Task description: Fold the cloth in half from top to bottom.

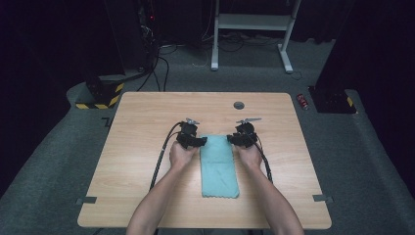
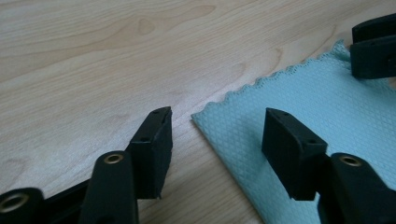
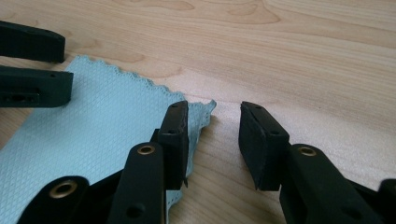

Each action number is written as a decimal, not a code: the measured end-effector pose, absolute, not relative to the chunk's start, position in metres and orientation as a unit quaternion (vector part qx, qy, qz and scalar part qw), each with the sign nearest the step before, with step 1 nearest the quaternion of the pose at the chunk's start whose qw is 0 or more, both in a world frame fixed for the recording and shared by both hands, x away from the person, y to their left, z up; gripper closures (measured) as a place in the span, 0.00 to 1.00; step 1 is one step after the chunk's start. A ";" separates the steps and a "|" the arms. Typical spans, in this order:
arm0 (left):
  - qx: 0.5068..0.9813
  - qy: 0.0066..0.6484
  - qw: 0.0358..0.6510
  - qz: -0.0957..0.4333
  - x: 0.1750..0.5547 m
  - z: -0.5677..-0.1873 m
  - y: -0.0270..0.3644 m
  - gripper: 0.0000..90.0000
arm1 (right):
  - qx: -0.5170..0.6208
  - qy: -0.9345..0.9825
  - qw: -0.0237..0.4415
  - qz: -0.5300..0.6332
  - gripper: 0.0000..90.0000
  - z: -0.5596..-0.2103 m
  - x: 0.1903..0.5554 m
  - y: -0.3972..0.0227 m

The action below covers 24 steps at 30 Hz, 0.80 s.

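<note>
A light teal cloth (image 1: 219, 166) lies folded into a long strip on the middle of the wooden table (image 1: 137, 147), its short ends pointing near and far. My left gripper (image 1: 198, 142) sits low at the cloth's far left corner. In the left gripper view it (image 2: 217, 119) is open, one jaw on bare wood and the other over the cloth (image 2: 317, 116). My right gripper (image 1: 234, 139) is at the far right corner. It (image 3: 214, 112) is open too, with the scalloped corner of the cloth (image 3: 93, 130) between its jaws. Nothing is gripped.
A round grommet hole (image 1: 239, 105) is in the table's far side. Grey tape tabs (image 1: 86, 200) mark the near corners. On the carpet beyond stand a white desk frame (image 1: 252, 22), a red can (image 1: 303, 101) and a yellow-black striped base (image 1: 100, 95).
</note>
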<state>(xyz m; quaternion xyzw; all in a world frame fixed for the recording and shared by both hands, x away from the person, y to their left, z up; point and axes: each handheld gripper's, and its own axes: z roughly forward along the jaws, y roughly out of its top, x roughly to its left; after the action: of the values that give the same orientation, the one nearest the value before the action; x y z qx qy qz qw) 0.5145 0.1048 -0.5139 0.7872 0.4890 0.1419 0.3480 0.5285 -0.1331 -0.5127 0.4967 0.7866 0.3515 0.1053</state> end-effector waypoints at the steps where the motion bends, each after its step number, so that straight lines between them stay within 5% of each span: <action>1: 0.788 0.487 0.348 0.142 0.514 -0.514 0.104 0.51 | 0.493 0.788 0.109 0.353 0.71 -0.513 0.529 -0.133; 16: 0.797 0.476 0.341 0.151 0.515 -0.513 0.096 0.77 | 0.459 0.812 0.121 0.339 0.98 -0.514 0.528 -0.125; 24: 0.797 0.479 0.347 0.123 0.518 -0.513 0.100 0.97 | 0.452 0.824 0.115 0.320 1.00 -0.510 0.531 -0.121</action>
<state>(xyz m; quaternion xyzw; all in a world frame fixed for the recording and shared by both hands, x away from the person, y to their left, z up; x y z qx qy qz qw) 0.5181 0.0995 -0.5130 0.7967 0.4791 0.1229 0.3473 0.5311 -0.1208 -0.5100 0.4522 0.8244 0.3204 0.1146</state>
